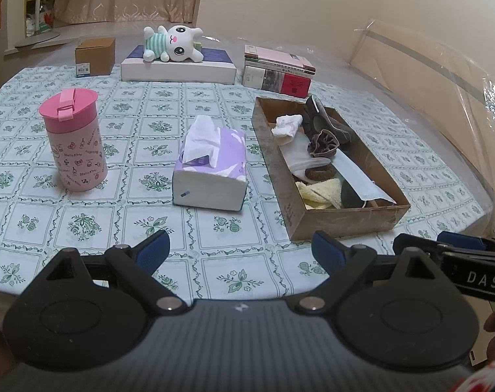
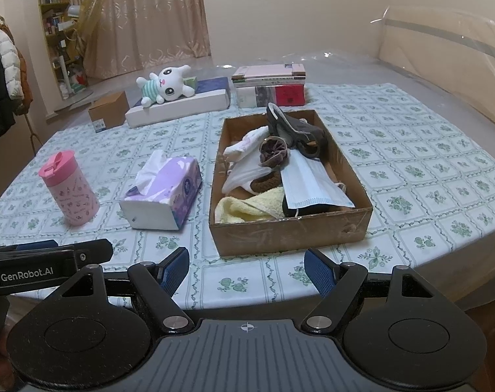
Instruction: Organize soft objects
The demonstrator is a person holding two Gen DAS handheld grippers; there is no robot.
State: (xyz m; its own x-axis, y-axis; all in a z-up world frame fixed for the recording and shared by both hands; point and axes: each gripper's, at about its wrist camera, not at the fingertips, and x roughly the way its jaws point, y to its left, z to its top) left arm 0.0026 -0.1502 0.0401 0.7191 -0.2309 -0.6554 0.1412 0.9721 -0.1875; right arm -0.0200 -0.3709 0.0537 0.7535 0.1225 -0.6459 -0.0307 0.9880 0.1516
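A shallow cardboard box point(image 1: 290, 196) point(image 2: 290, 235) sits on the patterned tablecloth and holds several soft items: a yellow cloth point(image 2: 244, 207), a blue face mask point(image 2: 309, 181), white cloth point(image 2: 247, 150), a brown scrunchie point(image 2: 273, 152) and a dark slipper point(image 2: 296, 129). A white plush rabbit point(image 1: 174, 44) point(image 2: 165, 86) lies on a flat white box at the back. My left gripper point(image 1: 239, 253) is open and empty near the table's front edge. My right gripper point(image 2: 247, 271) is open and empty just before the cardboard box.
A purple tissue pack point(image 1: 211, 166) point(image 2: 164, 192) and a pink lidded cup point(image 1: 72, 140) point(image 2: 67, 189) stand left of the box. Stacked books point(image 1: 277, 73) point(image 2: 270, 85) and a small brown carton point(image 1: 95, 55) point(image 2: 108, 111) are at the back. Clear plastic sheeting point(image 1: 427, 75) covers the right.
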